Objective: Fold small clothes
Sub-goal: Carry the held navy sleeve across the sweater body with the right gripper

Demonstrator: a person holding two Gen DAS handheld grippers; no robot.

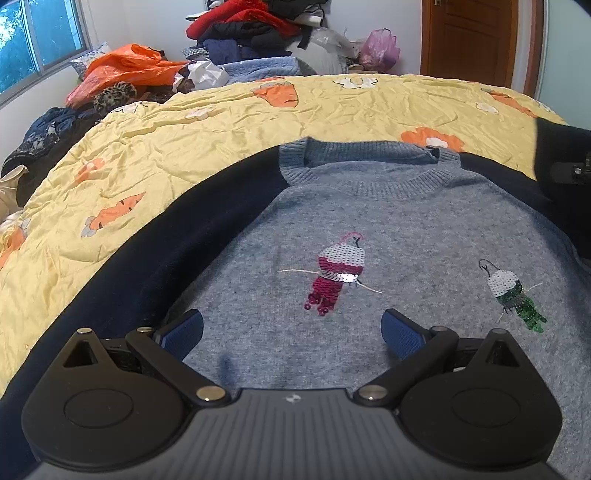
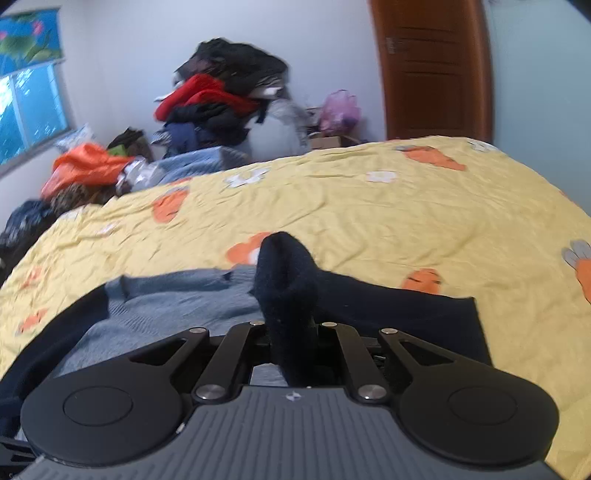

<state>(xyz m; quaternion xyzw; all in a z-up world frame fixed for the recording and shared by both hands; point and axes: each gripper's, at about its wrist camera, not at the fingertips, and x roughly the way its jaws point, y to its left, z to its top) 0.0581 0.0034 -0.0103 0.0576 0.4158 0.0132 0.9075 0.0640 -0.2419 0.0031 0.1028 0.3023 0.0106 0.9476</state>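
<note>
Right wrist view shows the right gripper (image 2: 290, 332) clamped on the sweater's navy sleeve (image 2: 284, 273), left gripper (image 1: 291, 326) spread empty; a thin pinch might slip, spoiling the fold.

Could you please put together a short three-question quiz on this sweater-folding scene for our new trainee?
1. True or false: the left hand-held gripper is clamped on the sweater.
2. What is the right hand-held gripper holding?
A. the dark sleeve
B. the orange bag
C. the yellow bedspread
3. Fill in: the sweater's neck opening points toward the ____ side of the bed, away from the grippers.

Key
1. False: its jaws stand open above the grey front, near the red sequin figure.
2. A: the dark sleeve is pinched between the shut jaws and lifted over the sweater.
3. Far: the collar lies toward the clothes pile, on the yellow bedspread.
</note>
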